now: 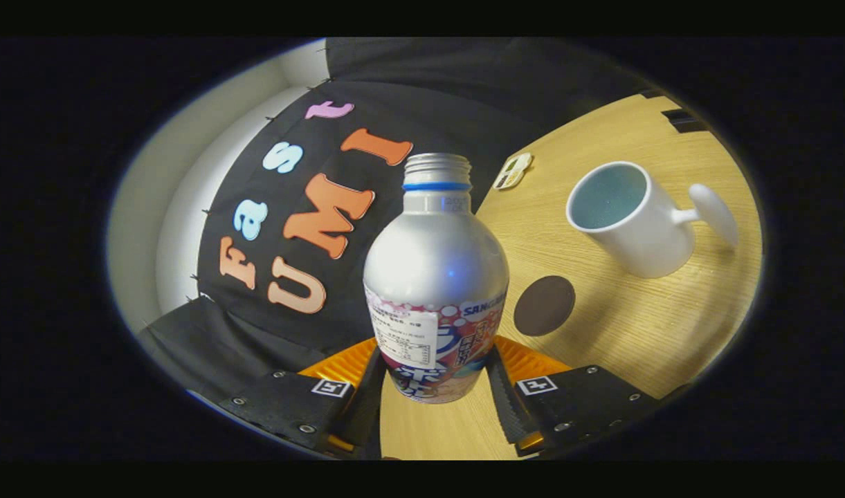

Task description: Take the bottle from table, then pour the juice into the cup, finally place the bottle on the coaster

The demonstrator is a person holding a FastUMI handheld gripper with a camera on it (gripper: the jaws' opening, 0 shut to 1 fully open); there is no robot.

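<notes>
Gripping the aluminium juice bottle point(435, 277) low down on its label, the gripper point(432, 387) has both fingers clamped on the bottle's sides, so it sits right between them, uncapped, with the open threaded neck at 12 o'clock.

Biggest worry in my book: the hold is way down near the base and the metal looks slick, so once it tips for the pour the bottle could rotate or slide in the grip and dump juice on the wooden table point(643, 332). The neck is narrow too, so tilting fast probably gives a glug that misses.

The white mug point(633, 218) stands at about 2 o'clock from the bottle, handle pointing away, well apart. The dark round coaster point(544, 305) lies on the table at roughly 3 o'clock, near the bottle, between it and the mug. A small pale card-like thing point(513, 171) sits further back at 1 o'clock; can't tell what it is. Nothing seems to block the path to the mug.
</notes>
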